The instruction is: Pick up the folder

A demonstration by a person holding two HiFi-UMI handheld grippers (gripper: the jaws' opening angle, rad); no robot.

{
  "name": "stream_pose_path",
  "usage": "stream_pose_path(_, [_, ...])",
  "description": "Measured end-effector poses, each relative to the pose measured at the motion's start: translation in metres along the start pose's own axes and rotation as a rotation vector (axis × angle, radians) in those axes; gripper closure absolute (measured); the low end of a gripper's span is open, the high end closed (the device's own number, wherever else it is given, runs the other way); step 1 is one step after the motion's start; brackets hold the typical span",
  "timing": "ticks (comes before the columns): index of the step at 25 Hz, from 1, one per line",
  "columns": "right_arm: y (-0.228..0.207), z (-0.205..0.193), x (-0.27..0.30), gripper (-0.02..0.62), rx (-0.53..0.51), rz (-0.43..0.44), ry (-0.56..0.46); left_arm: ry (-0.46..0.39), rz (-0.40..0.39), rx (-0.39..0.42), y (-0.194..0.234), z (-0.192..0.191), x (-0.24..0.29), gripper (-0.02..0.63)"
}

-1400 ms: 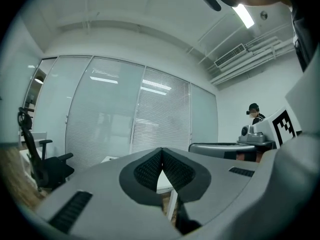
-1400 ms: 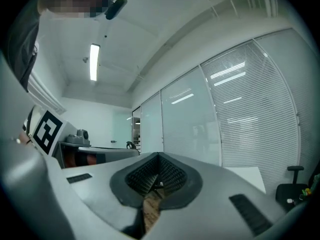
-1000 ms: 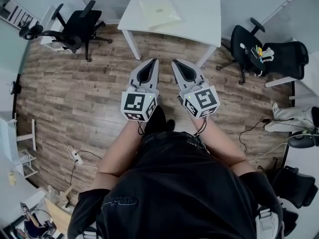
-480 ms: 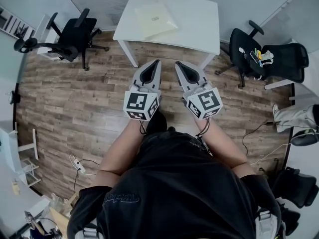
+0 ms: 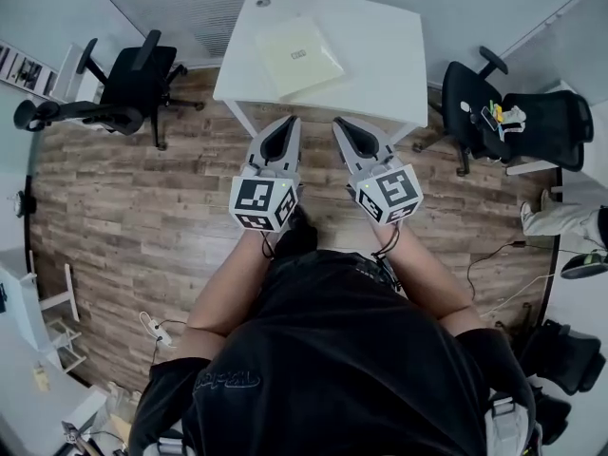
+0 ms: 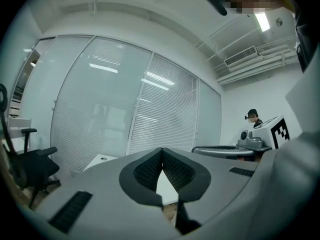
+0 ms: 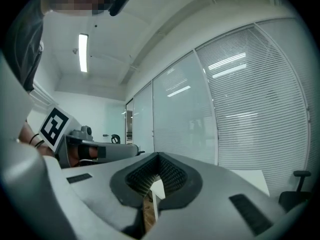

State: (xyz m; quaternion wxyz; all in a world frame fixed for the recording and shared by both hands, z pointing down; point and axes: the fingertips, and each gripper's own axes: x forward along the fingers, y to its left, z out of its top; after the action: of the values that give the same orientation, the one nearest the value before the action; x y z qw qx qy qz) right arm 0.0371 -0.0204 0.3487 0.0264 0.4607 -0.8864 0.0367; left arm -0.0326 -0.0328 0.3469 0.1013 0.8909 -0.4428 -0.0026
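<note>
The plank wood floor (image 5: 123, 207) takes up most of what I see below me. In the gripper views a glass wall with lowered blinds (image 6: 165, 104) stands ahead.

The white tabletop (image 5: 380, 55) stands straight in front of me, near that wall. A black office chair (image 5: 128, 84) is off to its left, and a second black chair (image 5: 513, 122) is off to its right. The second chair has a few small bright items on its seat that I cannot identify.

The folder (image 5: 298, 57), pale yellow and flat, lies on the left half of the tabletop, turned a little askew to the edges. It is well ahead of both my tools, and nothing is touching it.

I hold my left hand-held gripper (image 5: 288, 122) and my right hand-held gripper (image 5: 344, 123) side by side in front of my waist. They are close together and level, with their tips pointing towards the near edge of the tabletop. The left hand-held gripper (image 6: 161, 151) has its jaws pressed together at the tips with nothing pinched between them. The right hand-held gripper (image 7: 158, 156) is likewise pressed together and empty. Through the small gap behind each pair of pads I can see only a bit of the white tabletop and the floor.

Each tool carries its marker cube near my wrist, the left cube (image 5: 258, 203) and the right cube (image 5: 390, 194).

A small round cap (image 5: 263, 1) sits at the far left corner of the tabletop.
</note>
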Motion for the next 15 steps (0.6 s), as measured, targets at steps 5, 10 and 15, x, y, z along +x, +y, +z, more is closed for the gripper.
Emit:
stream_pose_path(5, [-0.009, 0.005, 0.053, 0.574, -0.011, -0.007, 0.023, 0.032, -0.048, -0.039, 0.036, 0.005, 0.028, 0.594])
stream_pose_path(10, [-0.02, 0.012, 0.085, 0.574, -0.017, -0.018, 0.027, 0.038, -0.067, -0.033, 0.063, 0.016, 0.05, 0.594])
stream_pose_path(15, [-0.026, 0.012, 0.105, 0.574, -0.012, -0.021, 0.03, 0.032, -0.06, -0.029, 0.086, 0.023, 0.059, 0.593])
